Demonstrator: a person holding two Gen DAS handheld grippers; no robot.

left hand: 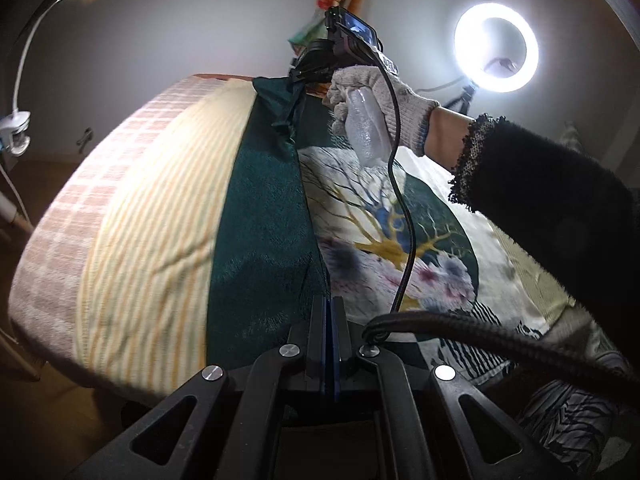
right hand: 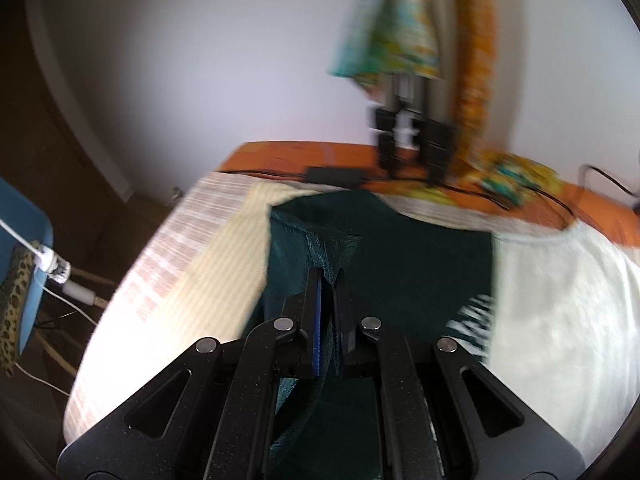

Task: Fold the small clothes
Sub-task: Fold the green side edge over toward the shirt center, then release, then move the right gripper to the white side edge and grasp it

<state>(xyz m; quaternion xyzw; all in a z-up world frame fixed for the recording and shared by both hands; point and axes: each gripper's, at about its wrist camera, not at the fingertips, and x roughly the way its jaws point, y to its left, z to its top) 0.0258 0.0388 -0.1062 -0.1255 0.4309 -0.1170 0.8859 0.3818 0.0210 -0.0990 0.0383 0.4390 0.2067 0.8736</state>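
Observation:
A small garment, dark green (left hand: pixel 264 216) with a white tree-and-flower print (left hand: pixel 384 232), lies along the striped cover. My left gripper (left hand: pixel 329 302) is shut on its near green edge, and the fold line runs away from the fingertips. At the far end a gloved hand (left hand: pixel 372 92) holds my right gripper (left hand: pixel 286 118), which pinches the far green corner and lifts it a little. In the right wrist view, green cloth (right hand: pixel 400 264) sticks up between the shut fingertips of that right gripper (right hand: pixel 330 278). This view is blurred.
A yellow-striped cover (left hand: pixel 152 220) with a pink checked border spans the surface. A lit ring light (left hand: pixel 496 52) stands at the back right. A black sleeve (left hand: pixel 552 208) crosses the right side. Cables and a black adapter (right hand: pixel 336 172) lie on an orange strip (right hand: pixel 276 152) beyond.

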